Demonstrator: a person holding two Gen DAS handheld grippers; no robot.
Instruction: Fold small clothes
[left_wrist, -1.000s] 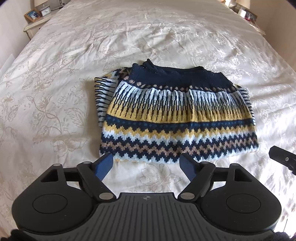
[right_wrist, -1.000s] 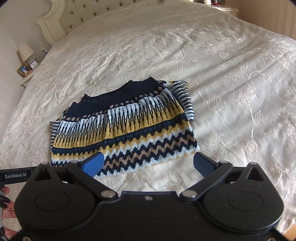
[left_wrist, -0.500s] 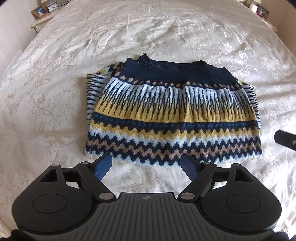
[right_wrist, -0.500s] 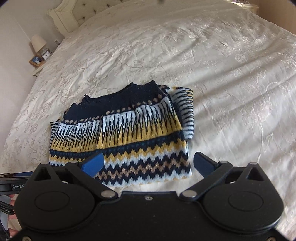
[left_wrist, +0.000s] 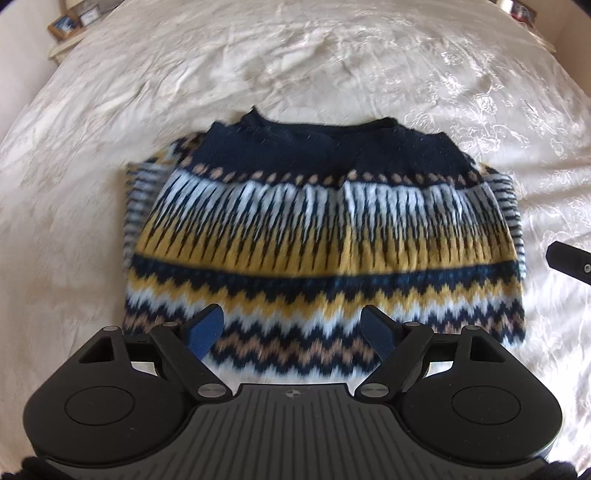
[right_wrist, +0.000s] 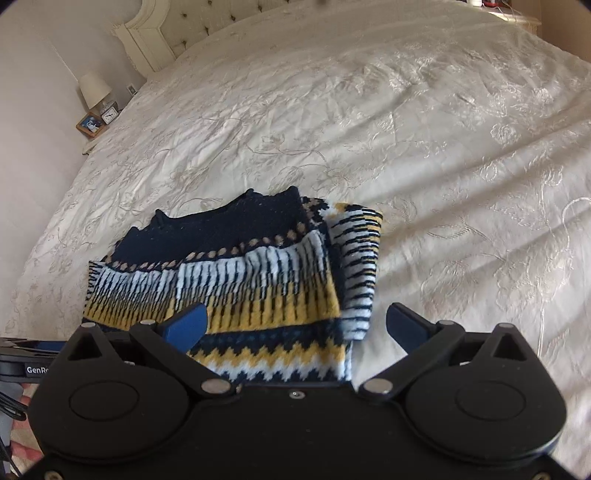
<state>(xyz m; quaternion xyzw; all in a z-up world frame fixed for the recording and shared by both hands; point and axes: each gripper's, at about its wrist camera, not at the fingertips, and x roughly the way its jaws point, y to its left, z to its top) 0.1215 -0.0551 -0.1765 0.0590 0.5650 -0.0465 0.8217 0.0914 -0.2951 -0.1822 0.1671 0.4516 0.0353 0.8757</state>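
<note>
A small knitted sweater (left_wrist: 321, 236) in navy, white, yellow and tan lies flat on the cream bedspread, its sleeves folded in at both sides. My left gripper (left_wrist: 293, 326) hangs open over the sweater's near hem, nothing between its blue pads. In the right wrist view the same sweater (right_wrist: 229, 280) fills the lower left. My right gripper (right_wrist: 295, 325) stands open above the sweater's near right corner, beside the folded sleeve (right_wrist: 356, 266). A black tip of the right gripper (left_wrist: 570, 260) shows at the right edge of the left wrist view.
The cream embroidered bedspread (right_wrist: 424, 147) stretches far beyond the sweater. A tufted headboard (right_wrist: 162, 40) stands at the far end. A bedside table with a lamp (right_wrist: 94, 88), a clock and a framed picture (right_wrist: 89, 124) sits at the bed's far left corner.
Both grippers have come forward and lower toward the sweater, which now looks larger; its near hem sits under the fingers. Both stay open.
</note>
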